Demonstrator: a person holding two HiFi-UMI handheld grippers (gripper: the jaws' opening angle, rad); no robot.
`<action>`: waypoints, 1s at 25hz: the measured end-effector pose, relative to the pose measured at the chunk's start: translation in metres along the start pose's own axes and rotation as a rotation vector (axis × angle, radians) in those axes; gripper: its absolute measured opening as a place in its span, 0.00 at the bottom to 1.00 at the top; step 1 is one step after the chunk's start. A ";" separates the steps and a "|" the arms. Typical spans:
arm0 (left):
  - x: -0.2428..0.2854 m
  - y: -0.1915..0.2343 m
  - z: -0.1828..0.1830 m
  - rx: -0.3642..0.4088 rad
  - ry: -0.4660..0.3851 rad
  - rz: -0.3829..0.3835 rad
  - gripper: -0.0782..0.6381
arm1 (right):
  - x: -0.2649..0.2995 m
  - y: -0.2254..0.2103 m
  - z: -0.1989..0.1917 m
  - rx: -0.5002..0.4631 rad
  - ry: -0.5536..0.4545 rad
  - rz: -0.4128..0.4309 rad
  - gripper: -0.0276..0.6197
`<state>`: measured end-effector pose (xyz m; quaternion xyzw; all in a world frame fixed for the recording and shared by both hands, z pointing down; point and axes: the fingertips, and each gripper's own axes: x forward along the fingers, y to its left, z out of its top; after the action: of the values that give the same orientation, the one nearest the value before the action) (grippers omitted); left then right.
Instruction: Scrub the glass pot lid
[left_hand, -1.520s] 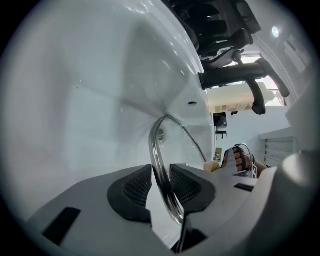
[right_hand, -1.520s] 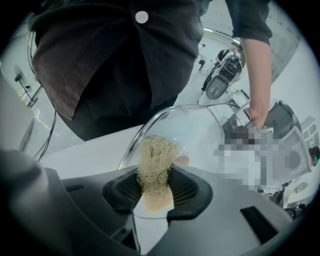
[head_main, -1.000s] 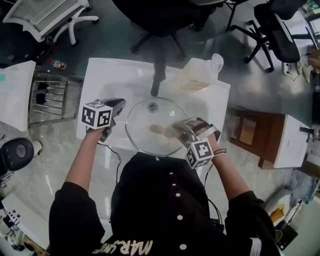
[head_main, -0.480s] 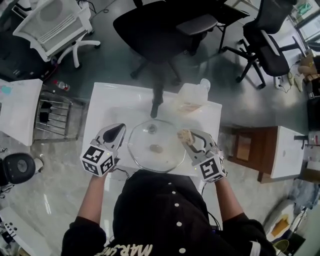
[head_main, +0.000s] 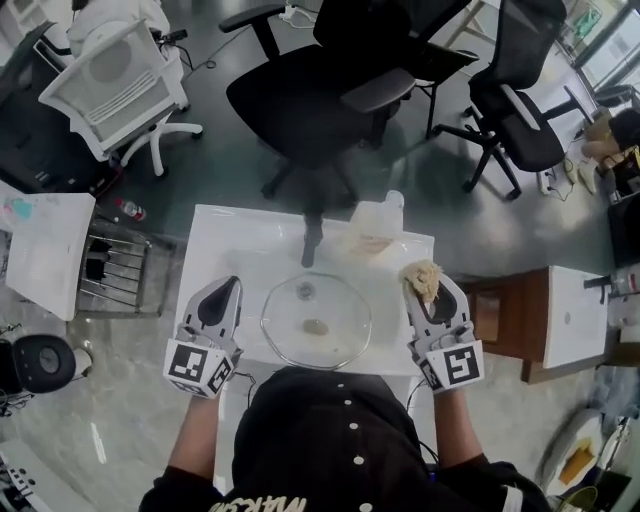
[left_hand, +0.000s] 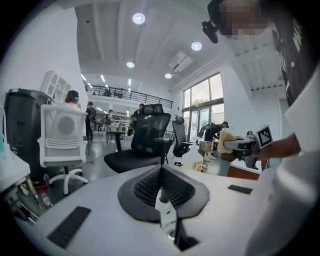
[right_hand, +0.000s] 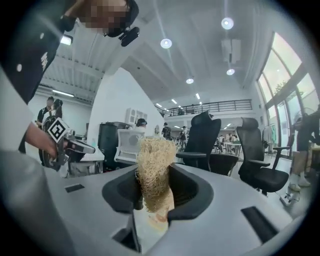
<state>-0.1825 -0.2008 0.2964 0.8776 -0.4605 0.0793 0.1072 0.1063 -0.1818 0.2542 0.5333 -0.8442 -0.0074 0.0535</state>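
The round glass pot lid (head_main: 316, 320) lies flat on the white counter (head_main: 240, 245), its knob (head_main: 306, 290) toward the far side and a tan smear near its middle. My left gripper (head_main: 224, 291) is held off the lid's left side, shut with nothing between its jaws (left_hand: 161, 172). My right gripper (head_main: 427, 287) is off the lid's right side, shut on a tan fibrous scrubber (head_main: 421, 279), whose tuft sticks up out of the jaws (right_hand: 152, 175). Neither gripper touches the lid. In the left gripper view the right gripper (left_hand: 239, 145) and scrubber (left_hand: 226, 140) show across the counter.
A black faucet (head_main: 312, 240) and a translucent plastic container (head_main: 372, 232) stand at the counter's far edge. Black office chairs (head_main: 330, 95) are beyond it, and a white chair (head_main: 115, 70) at far left. A wire rack (head_main: 108, 262) is left of the counter, a wooden stand (head_main: 500, 315) to its right.
Both grippers have drawn back from the lid and out to its sides. The right one lifted the scrubber off the glass. The left one left the lid's rim.
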 end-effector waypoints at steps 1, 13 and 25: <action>-0.004 0.001 0.007 0.011 -0.021 0.010 0.15 | -0.005 -0.005 0.004 -0.002 -0.012 -0.017 0.27; -0.034 0.013 0.035 0.007 -0.119 0.154 0.15 | -0.041 -0.039 0.044 -0.023 -0.138 -0.158 0.27; -0.029 0.000 0.049 0.050 -0.131 0.175 0.15 | -0.035 -0.038 0.045 -0.053 -0.143 -0.144 0.27</action>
<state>-0.1966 -0.1908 0.2419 0.8397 -0.5393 0.0424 0.0478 0.1510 -0.1683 0.2044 0.5891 -0.8049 -0.0716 0.0065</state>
